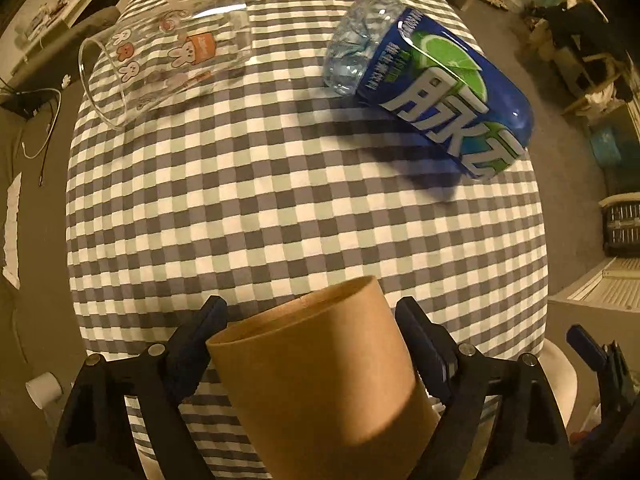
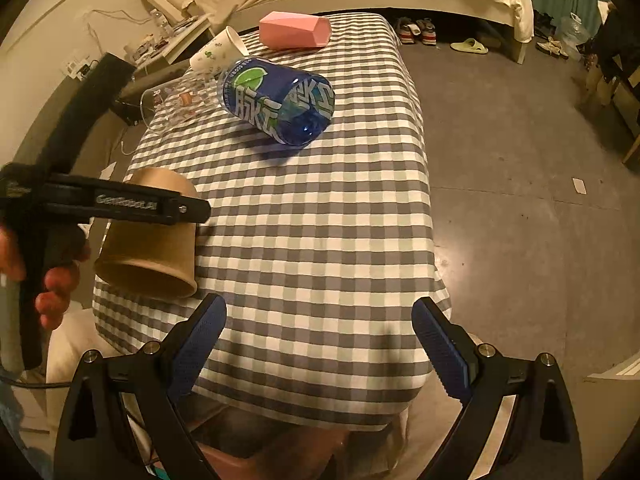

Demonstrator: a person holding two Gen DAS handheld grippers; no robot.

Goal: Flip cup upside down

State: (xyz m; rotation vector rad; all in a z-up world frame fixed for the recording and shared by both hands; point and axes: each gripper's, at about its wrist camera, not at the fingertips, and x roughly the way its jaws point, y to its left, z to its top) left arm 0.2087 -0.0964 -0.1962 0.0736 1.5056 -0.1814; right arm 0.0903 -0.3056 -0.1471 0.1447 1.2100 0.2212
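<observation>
The left tool [image 1: 310,344] has the brown paper cup [image 1: 320,376] pinched between its two fingers, one pad pressed on each side of the cup wall. In the right wrist view the cup [image 2: 150,240] hangs tilted over the near left corner of the checkered tabletop [image 2: 320,240], its open mouth angled down and toward the camera, its base pointing up and away. Whether the rim touches the cloth, I cannot tell. The right tool [image 2: 320,344] hovers over the near edge of the tabletop, fingers spread wide, gripping nothing. Farther back, a blue bottle [image 1: 432,92] with a lime on its label lies on its side. Left of it a clear glass [image 1: 168,56] printed with rabbits lies tipped over too, beside a white paper cup [image 2: 218,52]. A pink box [image 2: 294,30] sits at the far end.
</observation>
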